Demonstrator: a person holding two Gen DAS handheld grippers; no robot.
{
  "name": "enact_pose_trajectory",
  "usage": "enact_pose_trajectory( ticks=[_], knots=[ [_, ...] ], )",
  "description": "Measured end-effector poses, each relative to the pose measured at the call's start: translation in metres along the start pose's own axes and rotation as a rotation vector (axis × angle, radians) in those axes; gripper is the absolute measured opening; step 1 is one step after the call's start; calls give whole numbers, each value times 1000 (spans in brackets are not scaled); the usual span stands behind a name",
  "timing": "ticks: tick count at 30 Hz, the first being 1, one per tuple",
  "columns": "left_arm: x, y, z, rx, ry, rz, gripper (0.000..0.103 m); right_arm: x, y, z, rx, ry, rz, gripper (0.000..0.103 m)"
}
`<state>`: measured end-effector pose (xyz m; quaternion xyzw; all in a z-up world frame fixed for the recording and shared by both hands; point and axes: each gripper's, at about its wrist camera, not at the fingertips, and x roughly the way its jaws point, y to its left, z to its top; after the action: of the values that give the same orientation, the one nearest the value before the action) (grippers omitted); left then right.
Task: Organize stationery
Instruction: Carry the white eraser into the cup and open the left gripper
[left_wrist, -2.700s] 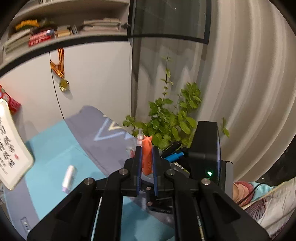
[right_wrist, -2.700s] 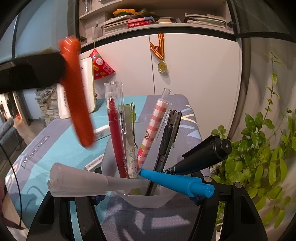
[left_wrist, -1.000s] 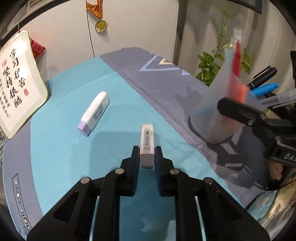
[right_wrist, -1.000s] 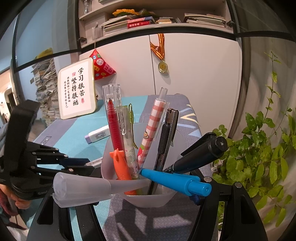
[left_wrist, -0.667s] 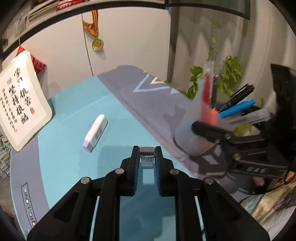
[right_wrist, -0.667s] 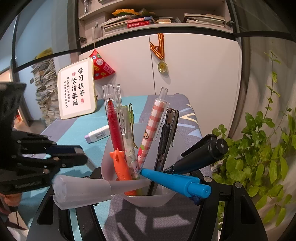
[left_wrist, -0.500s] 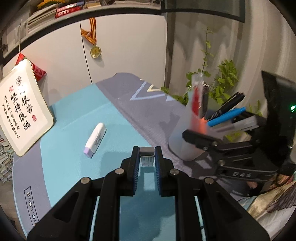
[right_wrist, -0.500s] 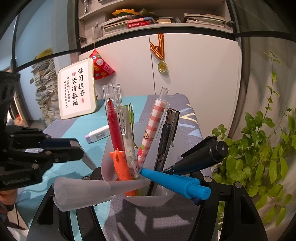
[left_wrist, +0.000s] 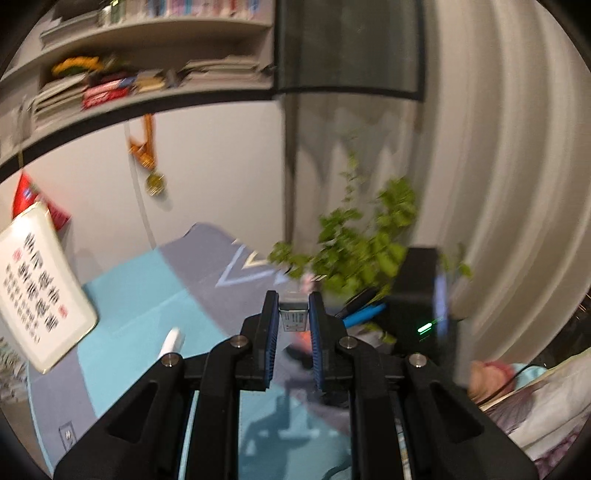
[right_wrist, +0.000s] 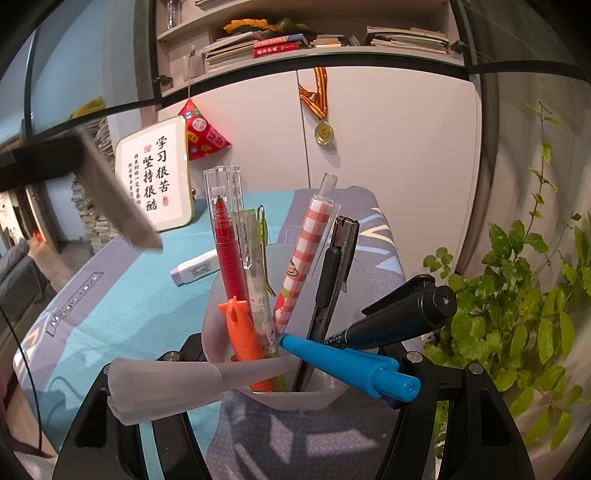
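Since a second ago the left hand-held gripper has lifted the small grey-capped white stick off the tabletop and carried it up toward the pen cup; it remains pinched between the nearly closed blue pads, blurred by motion. In the right wrist view the stick shows up and to the left of the pen cup as a grey smear, above the teal cloth. A purple-ended white eraser lies flat on the tabletop just left of and behind the cup. The right hand-held gripper has not moved and clamps the translucent cup by its sides. Inside stand a red pen, an orange one, a checked pen and a black cutter; a blue marker and a black marker lean out to the cup's right.
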<state>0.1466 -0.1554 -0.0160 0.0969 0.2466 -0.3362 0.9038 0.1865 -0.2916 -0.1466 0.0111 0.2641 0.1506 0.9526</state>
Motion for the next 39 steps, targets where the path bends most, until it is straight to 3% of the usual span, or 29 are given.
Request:
enact_pose_trajectory(
  ticks=[5,14,39],
  knots=[
    [16,-17,2,36,29,-40,14,0,0,0,1,0,1,70],
    [39,-7,-5,-1,108,-44,15,-1,1,-1,2,-2,1,70],
    [54,-3,-11,-34,160,-92,15,-1,0,-1,2,-1,1,70]
  ],
)
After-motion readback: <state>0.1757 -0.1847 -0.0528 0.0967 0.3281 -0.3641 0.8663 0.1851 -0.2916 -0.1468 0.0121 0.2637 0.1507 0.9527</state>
